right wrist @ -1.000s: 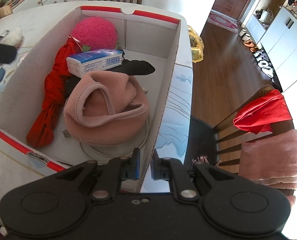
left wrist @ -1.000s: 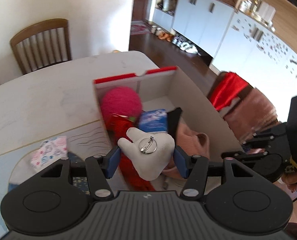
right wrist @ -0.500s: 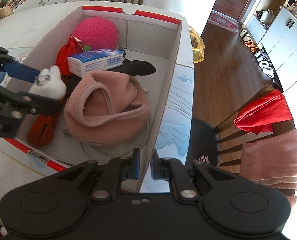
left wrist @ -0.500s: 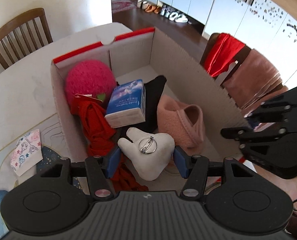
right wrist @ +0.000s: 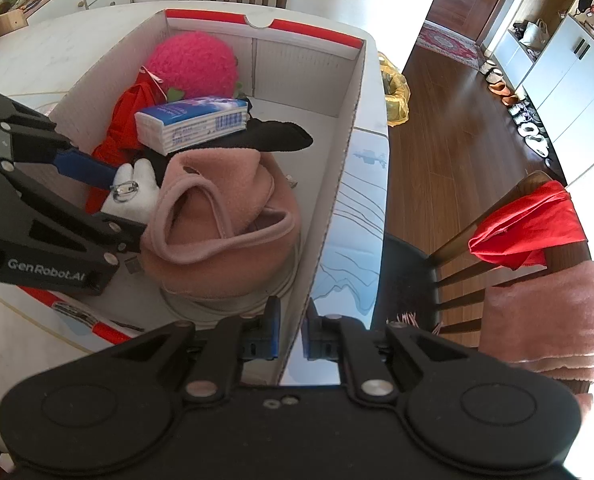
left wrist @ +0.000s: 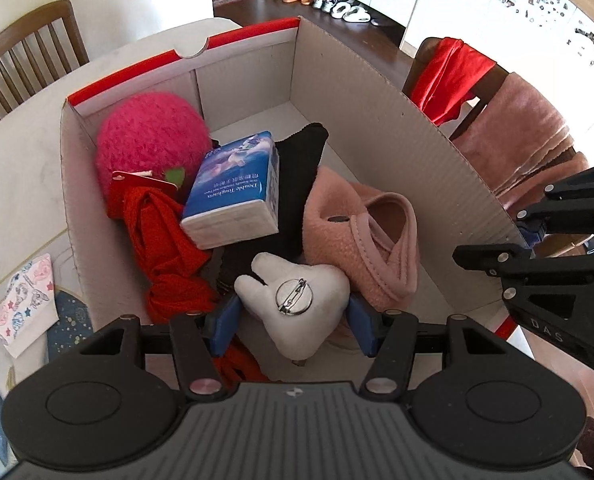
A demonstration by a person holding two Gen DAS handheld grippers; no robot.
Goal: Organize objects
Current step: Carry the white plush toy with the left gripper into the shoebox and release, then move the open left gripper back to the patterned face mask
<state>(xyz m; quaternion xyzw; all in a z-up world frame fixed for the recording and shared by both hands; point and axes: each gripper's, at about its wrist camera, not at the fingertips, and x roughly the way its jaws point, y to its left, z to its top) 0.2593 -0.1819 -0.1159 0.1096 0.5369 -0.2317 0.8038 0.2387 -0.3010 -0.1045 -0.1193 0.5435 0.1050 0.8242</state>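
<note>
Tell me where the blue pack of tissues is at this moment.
In the left wrist view, the blue pack of tissues lies inside the cardboard box, left of centre, resting between the fuzzy pink ball and the black cloth.

The box (right wrist: 339, 184) is the reference. Inside it: the ball (right wrist: 193, 64) at the far left corner, the tissue pack (right wrist: 193, 124) before it (resting on cloth), the hat (right wrist: 221, 224) nearest, right of the tooth plush (right wrist: 135, 196).

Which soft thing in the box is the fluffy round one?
The bright pink pom-pom ball in the far left corner. The red cloth is long and crumpled; the pale pink fleece is floppy.
</note>
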